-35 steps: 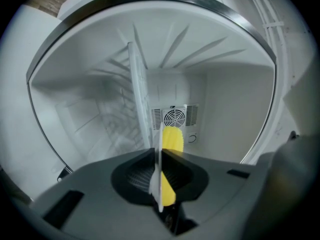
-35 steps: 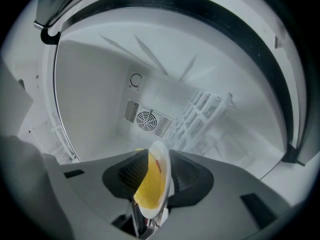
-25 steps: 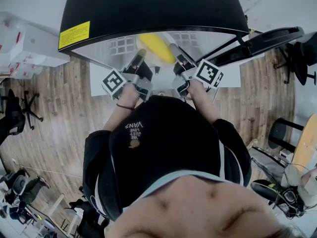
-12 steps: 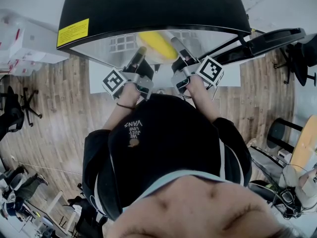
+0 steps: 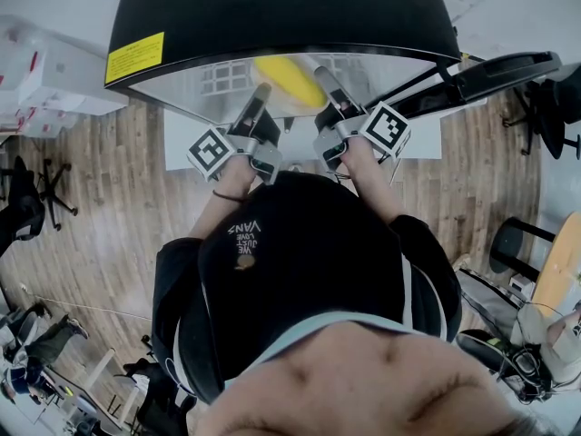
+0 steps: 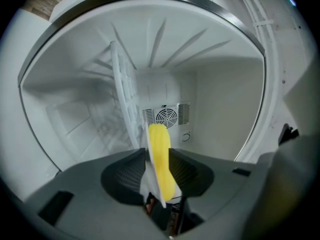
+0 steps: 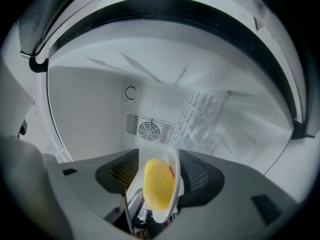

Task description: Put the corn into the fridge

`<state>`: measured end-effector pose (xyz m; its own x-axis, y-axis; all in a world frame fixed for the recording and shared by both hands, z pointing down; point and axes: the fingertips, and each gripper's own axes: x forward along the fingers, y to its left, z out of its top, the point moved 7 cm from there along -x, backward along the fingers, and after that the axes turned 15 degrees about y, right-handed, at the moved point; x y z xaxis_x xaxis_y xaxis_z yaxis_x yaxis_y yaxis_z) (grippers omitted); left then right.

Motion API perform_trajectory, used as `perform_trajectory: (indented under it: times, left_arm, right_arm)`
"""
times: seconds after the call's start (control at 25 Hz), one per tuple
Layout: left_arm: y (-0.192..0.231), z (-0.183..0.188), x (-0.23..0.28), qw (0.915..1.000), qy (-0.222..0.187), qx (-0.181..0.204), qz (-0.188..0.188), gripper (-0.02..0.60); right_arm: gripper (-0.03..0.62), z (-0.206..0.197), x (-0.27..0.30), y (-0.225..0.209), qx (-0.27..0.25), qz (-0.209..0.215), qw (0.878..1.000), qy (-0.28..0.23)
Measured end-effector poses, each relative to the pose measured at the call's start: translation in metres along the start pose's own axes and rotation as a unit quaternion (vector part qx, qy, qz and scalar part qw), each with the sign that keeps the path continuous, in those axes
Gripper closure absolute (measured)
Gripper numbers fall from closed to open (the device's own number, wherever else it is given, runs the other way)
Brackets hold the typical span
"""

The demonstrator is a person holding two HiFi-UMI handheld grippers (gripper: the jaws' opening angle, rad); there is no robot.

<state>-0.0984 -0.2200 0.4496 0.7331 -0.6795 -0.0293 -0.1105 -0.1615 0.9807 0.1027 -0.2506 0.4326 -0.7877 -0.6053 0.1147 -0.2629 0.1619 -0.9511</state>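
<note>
The corn [image 6: 160,159] is a yellow cob lying on a small white plate [image 7: 172,159], inside the open fridge [image 5: 272,16]. From the head view it shows as a yellow patch [image 5: 286,82] between the two grippers. My left gripper [image 6: 159,171] reaches into the fridge with the plate's edge between its jaws. Those jaws have just been opening, and gaps show beside both pads. My right gripper [image 7: 160,176] straddles the plate's other side. Its jaws have also just opened wider and stand apart from the plate.
The fridge has white inner walls, a round fan grille [image 6: 167,116] on the back wall and a wire shelf [image 7: 200,109]. Its black door [image 5: 490,71] stands open at the right. Office chairs [image 5: 554,107] stand on the wooden floor around.
Both hands have stayed at the fridge opening with only slight shifts of their marker cubes. The yellow corn sits in the same spot.
</note>
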Motion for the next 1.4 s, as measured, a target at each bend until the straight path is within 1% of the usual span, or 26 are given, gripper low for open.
perform_trajectory:
  times: [0.2, 0.44, 0.6, 0.68, 0.8, 0.96, 1.08, 1.16, 1.24, 1.36, 1.4]
  left_arm:
    - [-0.005, -0.007, -0.005, 0.9993, 0.015, 0.032, -0.010, 0.457]
    - [-0.006, -0.011, -0.007, 0.9991, 0.017, 0.035, -0.014, 0.457]
    - [-0.007, -0.015, -0.008, 0.9983, 0.026, 0.048, -0.016, 0.457]
    - [-0.007, -0.017, -0.008, 0.9973, 0.034, 0.065, -0.009, 0.457]
    - [-0.007, -0.020, -0.010, 0.9938, 0.058, 0.095, 0.002, 0.457]
    - [-0.002, -0.028, -0.006, 0.9876, 0.109, 0.113, 0.005, 0.459]
    - [0.001, -0.032, -0.005, 0.9883, 0.123, 0.090, 0.005, 0.497]
    - [0.003, -0.032, -0.005, 0.9897, 0.124, 0.072, 0.009, 0.506]
    - [0.002, -0.032, -0.004, 0.9911, 0.119, 0.059, 0.008, 0.511]
    - [0.001, -0.032, -0.003, 0.9937, 0.105, 0.039, -0.001, 0.515]
    - [0.000, -0.032, -0.003, 0.9943, 0.101, 0.034, -0.003, 0.515]
  right_arm:
    - [0.353, -0.001, -0.001, -0.001, -0.004, -0.009, 1.000, 0.001]
    - [0.353, -0.001, -0.001, 0.000, -0.003, -0.006, 1.000, -0.003]
    - [0.353, -0.001, -0.001, -0.001, -0.004, -0.009, 1.000, -0.003]
    - [0.353, -0.001, 0.000, -0.001, -0.007, -0.006, 1.000, -0.002]
    - [0.353, -0.002, 0.000, 0.000, -0.008, -0.006, 1.000, 0.000]
    - [0.353, -0.002, 0.000, 0.000, -0.005, -0.003, 1.000, -0.001]
    - [0.353, -0.005, 0.002, 0.003, 0.009, 0.009, 1.000, -0.002]
    - [0.353, -0.003, 0.001, 0.002, -0.009, -0.003, 1.000, 0.000]
    - [0.353, -0.002, 0.001, 0.001, -0.017, -0.009, 1.000, 0.001]
    - [0.353, -0.003, 0.003, 0.004, -0.008, 0.007, 1.000, -0.001]
    - [0.352, -0.003, 0.003, 0.004, -0.009, 0.006, 1.000, -0.001]
